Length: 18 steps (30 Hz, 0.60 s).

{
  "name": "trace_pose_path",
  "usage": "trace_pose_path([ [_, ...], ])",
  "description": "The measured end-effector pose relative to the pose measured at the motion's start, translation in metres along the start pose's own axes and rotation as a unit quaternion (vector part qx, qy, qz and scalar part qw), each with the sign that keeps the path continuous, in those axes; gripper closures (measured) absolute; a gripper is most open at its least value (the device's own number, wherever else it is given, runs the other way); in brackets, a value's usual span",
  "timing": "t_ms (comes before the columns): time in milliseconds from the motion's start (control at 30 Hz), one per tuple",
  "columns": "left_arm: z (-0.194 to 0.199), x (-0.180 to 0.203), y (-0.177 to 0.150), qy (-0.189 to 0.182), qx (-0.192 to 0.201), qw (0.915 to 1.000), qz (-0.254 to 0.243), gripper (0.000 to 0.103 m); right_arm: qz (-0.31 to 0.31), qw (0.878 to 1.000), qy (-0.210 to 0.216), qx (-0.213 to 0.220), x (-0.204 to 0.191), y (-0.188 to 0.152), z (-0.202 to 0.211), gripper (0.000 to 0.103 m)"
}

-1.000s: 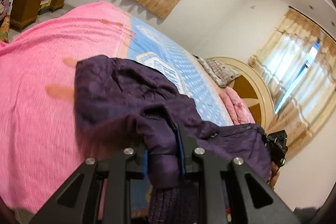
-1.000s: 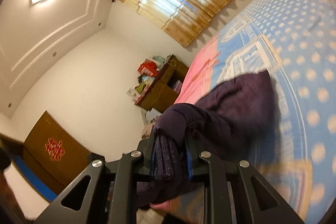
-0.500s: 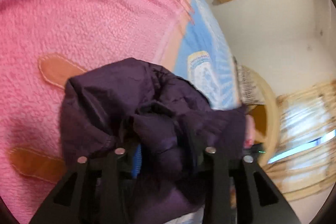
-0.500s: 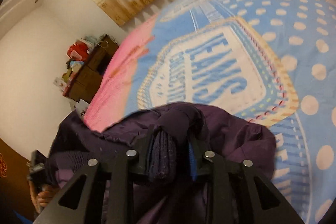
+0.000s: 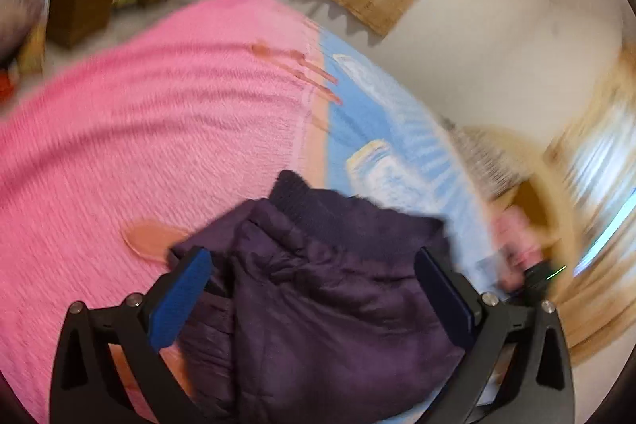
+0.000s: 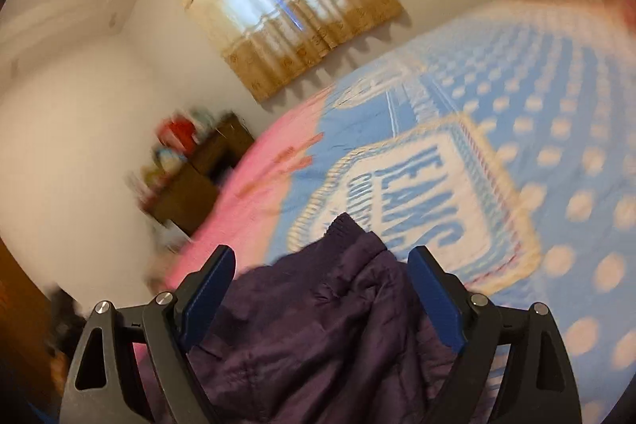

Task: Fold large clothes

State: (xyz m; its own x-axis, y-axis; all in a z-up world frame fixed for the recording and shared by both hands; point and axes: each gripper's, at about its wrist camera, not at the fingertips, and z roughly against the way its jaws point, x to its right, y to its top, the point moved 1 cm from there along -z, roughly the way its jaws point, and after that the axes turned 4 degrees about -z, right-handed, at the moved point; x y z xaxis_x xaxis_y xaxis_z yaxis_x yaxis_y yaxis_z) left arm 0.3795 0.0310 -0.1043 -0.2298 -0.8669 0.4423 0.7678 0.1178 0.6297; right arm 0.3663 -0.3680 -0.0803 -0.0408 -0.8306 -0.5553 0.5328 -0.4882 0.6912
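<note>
The purple padded jacket (image 5: 342, 308) lay bunched on the bed, straddling the seam between the pink blanket (image 5: 139, 153) and the blue dotted bedspread (image 6: 556, 130), its ribbed knit cuff (image 5: 294, 193) poking out at the far edge. The left gripper (image 5: 314, 265) hung over it with its blue pads spread wide and nothing held; the right gripper (image 6: 322, 261) was likewise released, jaws parted on either side of the cloth. Both views were smeared by motion. The step in hand looked like choosing fresh holds. Doing it well would probably mean pinching a single layer at hem or shoulder, well apart, so the jacket could be spread flat before creasing.
</note>
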Motion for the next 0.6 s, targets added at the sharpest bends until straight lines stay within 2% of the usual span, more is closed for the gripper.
trace_pose_path([
  [33,-0.004,0.006,-0.001,0.014,0.002,0.9995,-0.029,0.0,0.039,0.999,-0.012,-0.009,-0.014,-0.002,-0.003,0.014],
  [100,-0.014,0.019,-0.004,0.041,0.002,0.9952,-0.089,0.0,0.129,0.99,-0.049,-0.029,-0.042,-0.012,-0.013,0.014],
  [167,-0.027,0.037,-0.007,0.072,0.001,0.9856,-0.153,0.0,0.193,0.977,-0.076,-0.038,-0.059,-0.021,-0.023,0.014],
  [200,-0.036,0.047,-0.011,0.083,-0.002,0.9795,-0.184,0.0,0.208,0.974,-0.08,-0.045,-0.062,-0.024,-0.028,0.015],
  [267,-0.043,0.053,-0.012,0.097,-0.011,0.9683,-0.23,0.0,0.213,0.97,-0.081,-0.09,-0.062,-0.032,-0.047,0.016],
  [300,-0.05,0.056,-0.016,0.112,-0.022,0.9619,-0.248,0.0,0.209,0.965,-0.098,-0.125,-0.056,-0.039,-0.063,0.018],
  [333,-0.059,0.054,-0.02,0.125,-0.043,0.9576,-0.256,0.001,0.205,0.963,-0.107,-0.142,-0.05,-0.045,-0.072,0.025],
  [367,-0.068,0.048,-0.024,0.134,-0.059,0.9563,-0.253,0.004,0.199,0.962,-0.108,-0.15,-0.046,-0.05,-0.076,0.028],
  [400,-0.07,0.04,-0.027,0.135,-0.06,0.9592,-0.241,0.004,0.191,0.965,-0.103,-0.149,-0.04,-0.055,-0.078,0.028],
  [433,-0.067,0.031,-0.03,0.128,-0.05,0.9656,-0.221,0.005,0.189,0.966,-0.099,-0.143,-0.037,-0.058,-0.077,0.032],
  [500,-0.063,0.014,-0.032,0.112,-0.033,0.9749,-0.189,0.01,0.19,0.969,-0.091,-0.127,-0.031,-0.066,-0.07,0.046],
  [533,-0.061,0.007,-0.034,0.104,-0.027,0.9784,-0.177,0.014,0.192,0.97,-0.088,-0.122,-0.03,-0.069,-0.067,0.059],
  [600,-0.058,0.006,-0.036,0.093,-0.017,0.9785,-0.183,0.035,0.198,0.97,-0.083,-0.11,-0.03,-0.073,-0.06,0.069],
])
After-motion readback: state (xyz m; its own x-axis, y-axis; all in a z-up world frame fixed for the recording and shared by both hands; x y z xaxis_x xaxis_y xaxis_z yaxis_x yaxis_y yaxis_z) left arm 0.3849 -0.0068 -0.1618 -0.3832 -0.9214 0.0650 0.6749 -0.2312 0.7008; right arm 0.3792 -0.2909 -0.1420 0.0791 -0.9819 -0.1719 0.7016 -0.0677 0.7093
